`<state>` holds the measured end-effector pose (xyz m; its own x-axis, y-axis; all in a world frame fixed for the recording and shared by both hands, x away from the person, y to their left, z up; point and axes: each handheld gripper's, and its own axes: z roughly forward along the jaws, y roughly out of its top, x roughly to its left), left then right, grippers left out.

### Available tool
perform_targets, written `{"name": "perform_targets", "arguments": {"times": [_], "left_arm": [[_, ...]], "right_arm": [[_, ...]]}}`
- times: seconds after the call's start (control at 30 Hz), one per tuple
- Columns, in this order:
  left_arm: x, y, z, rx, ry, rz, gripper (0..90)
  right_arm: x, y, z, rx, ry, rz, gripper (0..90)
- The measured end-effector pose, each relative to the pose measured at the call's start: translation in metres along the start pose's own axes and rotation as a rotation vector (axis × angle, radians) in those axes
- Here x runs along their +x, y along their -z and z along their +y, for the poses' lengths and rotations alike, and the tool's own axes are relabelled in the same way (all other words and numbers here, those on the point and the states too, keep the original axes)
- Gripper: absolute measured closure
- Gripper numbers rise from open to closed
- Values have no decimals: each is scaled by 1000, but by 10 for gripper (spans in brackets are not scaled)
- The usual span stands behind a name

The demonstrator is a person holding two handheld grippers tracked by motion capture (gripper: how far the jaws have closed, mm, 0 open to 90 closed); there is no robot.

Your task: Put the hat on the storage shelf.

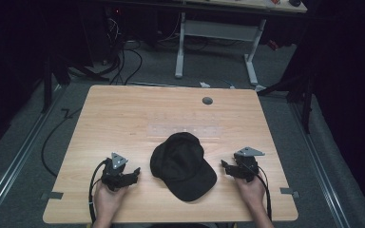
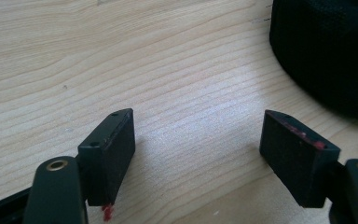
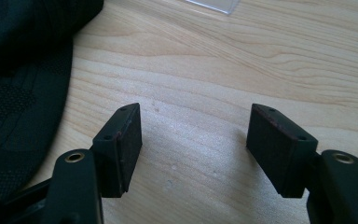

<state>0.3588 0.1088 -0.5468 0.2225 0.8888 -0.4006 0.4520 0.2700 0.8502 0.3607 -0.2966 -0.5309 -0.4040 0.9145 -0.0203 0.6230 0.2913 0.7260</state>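
Nearest the high camera, two hands come in over the near edge of the tabletop [image 1: 123, 109], each holding a gripper. The left gripper [image 1: 134, 174] rests low on the wood with its fingers [image 2: 109, 154] spread wide — nothing between them but bare grain, as the left gripper view shows. The right gripper [image 1: 225, 167] stands the same way: fingers [image 3: 121, 147] wide apart, gripping nothing, pads clear of the wood between them.

Between the two lies a black cap [image 1: 183, 165], crown toward the far side and brim pointing to the near right. It sits in the near half of the tabletop, close to the middle. Both grippers point inward at it; each is near the cap but apart from it. In the left gripper view the cap's dark edge fills the upper right corner; in the right gripper view its fabric lies along the left side.

Open wood runs behind the cap to the far edge, where a small grey round grommet [image 1: 207, 100] sits, and a faint clear sheet [image 1: 185, 129] lies just beyond the cap.

The room is dark — grey carpet, cables on the floor, and a white-legged desk [image 1: 216, 33] farther back.
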Motion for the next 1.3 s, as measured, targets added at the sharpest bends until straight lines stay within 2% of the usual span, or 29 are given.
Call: {"name": "perform_targets", "arguments": {"times": [1.3], "left_arm": [[-1, 0, 0, -1, 2, 8, 263]], "right_arm": [[2, 1, 0, 1, -9, -12, 359]]}}
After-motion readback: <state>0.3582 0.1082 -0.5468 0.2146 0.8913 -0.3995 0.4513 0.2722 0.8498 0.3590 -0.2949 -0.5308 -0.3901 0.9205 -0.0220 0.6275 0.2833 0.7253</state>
